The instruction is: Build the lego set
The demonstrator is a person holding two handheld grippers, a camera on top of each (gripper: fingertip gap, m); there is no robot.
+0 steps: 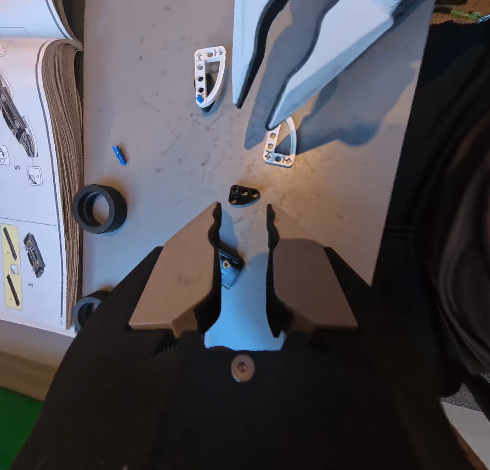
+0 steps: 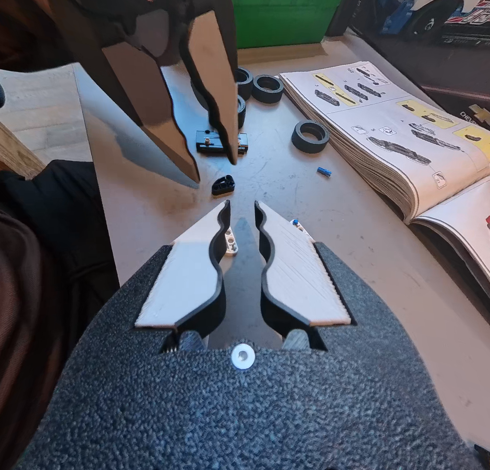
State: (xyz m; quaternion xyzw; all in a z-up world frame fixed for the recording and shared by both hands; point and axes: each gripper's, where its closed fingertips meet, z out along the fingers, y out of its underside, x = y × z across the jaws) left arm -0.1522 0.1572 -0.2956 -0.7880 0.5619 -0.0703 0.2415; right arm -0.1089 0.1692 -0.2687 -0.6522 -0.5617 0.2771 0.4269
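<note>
Left hand-held gripper (image 1: 243,207) hangs open and empty over the grey tabletop (image 1: 164,117). A small black triangular piece (image 1: 243,195) lies just ahead of its tips, and a black block with a tan peg (image 1: 230,267) lies between its fingers. Farther ahead sit two white curved frames (image 1: 209,76) (image 1: 281,145); a blue pin (image 1: 119,154) and a black tyre (image 1: 100,209) lie to its left.

Right hand-held gripper (image 2: 241,203) is open too, holding nothing, with the black triangular piece (image 2: 224,184) just beyond its tips. An instruction booklet (image 2: 384,128) lies open to its right.
</note>
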